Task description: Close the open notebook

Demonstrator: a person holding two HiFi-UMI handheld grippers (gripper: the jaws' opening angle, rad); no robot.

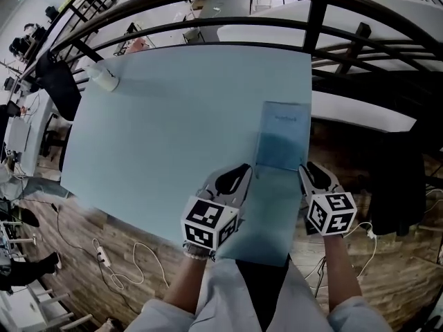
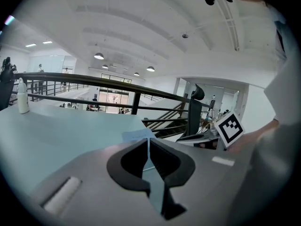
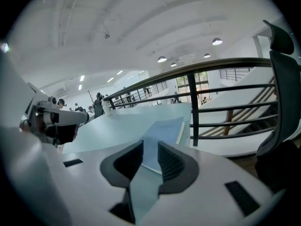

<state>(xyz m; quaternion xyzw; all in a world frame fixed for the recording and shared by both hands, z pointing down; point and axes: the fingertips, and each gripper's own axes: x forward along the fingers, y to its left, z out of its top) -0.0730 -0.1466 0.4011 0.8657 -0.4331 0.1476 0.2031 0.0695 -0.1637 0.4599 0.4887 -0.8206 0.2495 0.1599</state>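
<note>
The notebook [image 1: 284, 131] lies flat at the table's right edge with its light blue cover up and looks closed. It also shows ahead of the jaws in the left gripper view as the notebook [image 2: 137, 135], and in the right gripper view as the notebook [image 3: 165, 133]. My left gripper [image 1: 245, 173] hovers near its lower left corner, jaws together with nothing between them [image 2: 148, 144]. Just off the lower right corner my right gripper [image 1: 305, 172] stands open, and its jaws [image 3: 150, 149] are apart and empty. Neither gripper touches the notebook.
A white bottle [image 1: 104, 77] stands at the table's far left corner, also seen as the bottle [image 2: 22, 98]. A dark railing [image 1: 311, 19] runs behind and along the right of the pale blue table [image 1: 166, 116]. A cable and power strip [image 1: 104, 258] lie on the wooden floor.
</note>
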